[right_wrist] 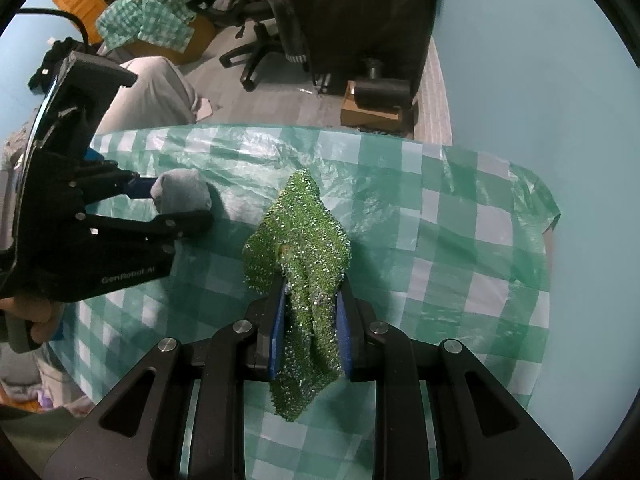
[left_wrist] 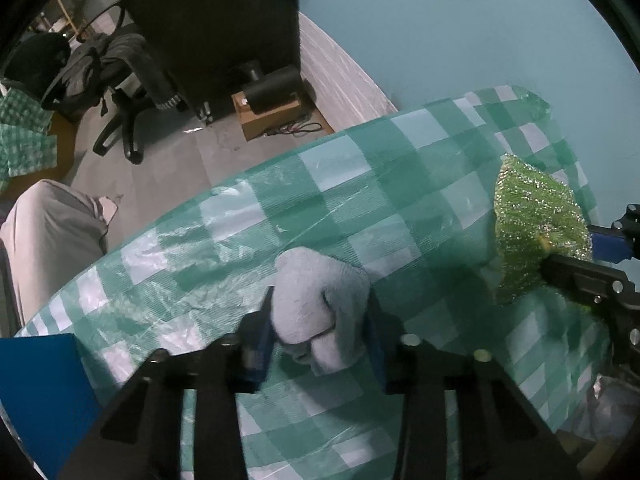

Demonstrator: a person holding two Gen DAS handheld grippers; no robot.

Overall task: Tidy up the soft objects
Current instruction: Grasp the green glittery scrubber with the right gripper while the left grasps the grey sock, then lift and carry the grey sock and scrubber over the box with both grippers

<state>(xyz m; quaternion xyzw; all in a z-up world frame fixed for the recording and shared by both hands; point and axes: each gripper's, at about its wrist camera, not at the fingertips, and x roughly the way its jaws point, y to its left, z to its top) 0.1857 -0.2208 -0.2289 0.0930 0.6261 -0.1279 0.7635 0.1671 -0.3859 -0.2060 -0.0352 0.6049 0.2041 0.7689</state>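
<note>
1. The work area was a desk [right_wrist: 460, 248] covered with a green-and-white checked plastic sheet [left_wrist: 320, 184], set against a pale blue wall, with an office chair [right_wrist: 256, 12] and a cardboard box [right_wrist: 370, 114] on the floor beyond.
2. The left tool [left_wrist: 322, 326] pointed steeply down at the desk and was clenched on a rolled grey sock [left_wrist: 320, 304]. Both blue pads [left_wrist: 264, 344] pressed into its sides, and the bundle sat on or just above the sheet; contact underneath could not be confirmed.
3. The right tool [right_wrist: 310, 336] was fully clenched on a glittery green scrubbing cloth [right_wrist: 300, 236]. The cloth was bunched between the pads, with loose ends spilling out ahead of and behind the jaws.
4. The two items were near each other but apart, the sock to the left of the cloth in the right wrist view.
5. Handling, judged:
   - Both items appeared light, soft and compressible; neither looked fragile.
   - The sock roll should be held across its middle so that the roll stays together.
   - The cloth was limp and would drape and swing; a pinch at a gathered fold is adequate, and its coarse mesh should resist slipping.
   - The plastic sheet looked slick and wrinkled, so it might lift or drag if a pad caught it.
</note>
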